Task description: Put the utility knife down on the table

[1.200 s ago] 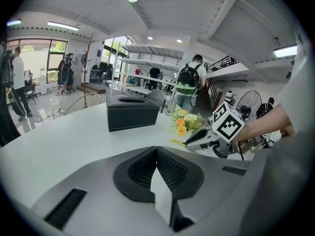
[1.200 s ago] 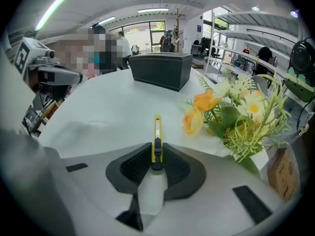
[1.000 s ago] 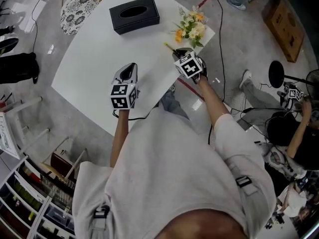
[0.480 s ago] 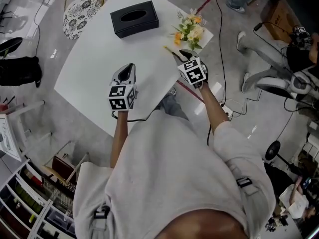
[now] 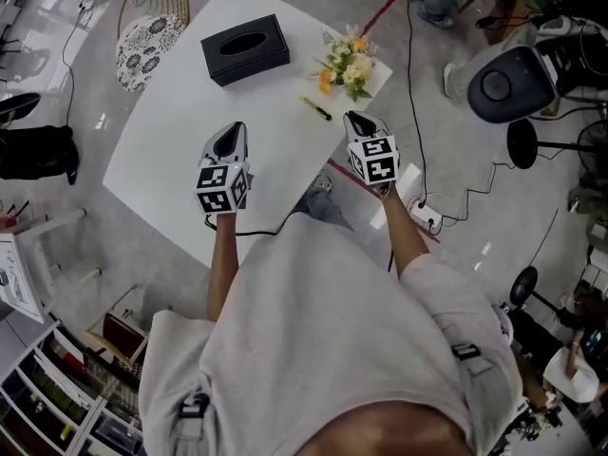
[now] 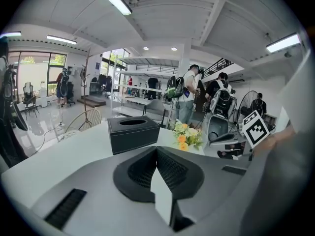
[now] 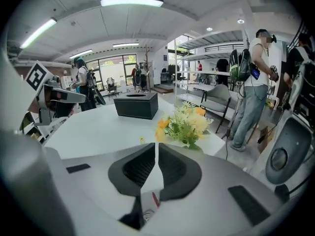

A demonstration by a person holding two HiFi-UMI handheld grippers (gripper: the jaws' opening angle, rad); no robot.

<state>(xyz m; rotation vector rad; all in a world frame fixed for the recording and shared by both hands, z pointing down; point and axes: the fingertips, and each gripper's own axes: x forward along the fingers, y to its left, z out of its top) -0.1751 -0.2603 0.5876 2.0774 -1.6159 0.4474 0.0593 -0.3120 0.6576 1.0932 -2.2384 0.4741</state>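
Plain white table (image 5: 180,131). Black tissue box (image 5: 244,49). Flowers (image 5: 348,65): orange, yellow and white, with green leaves. Utility knife (image 5: 317,108): yellow with a dark end, probably black (small in head view). Chair cushion (image 5: 147,38), upper left: white with dark speckled print. Grey floor (image 5: 456,188).

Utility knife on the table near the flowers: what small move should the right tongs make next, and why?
Probably just lift the right tongs clear and back. The utility knife lies flat on the white table, apart from the tongs, whose jaws are closing on nothing, so the put-down looks done.
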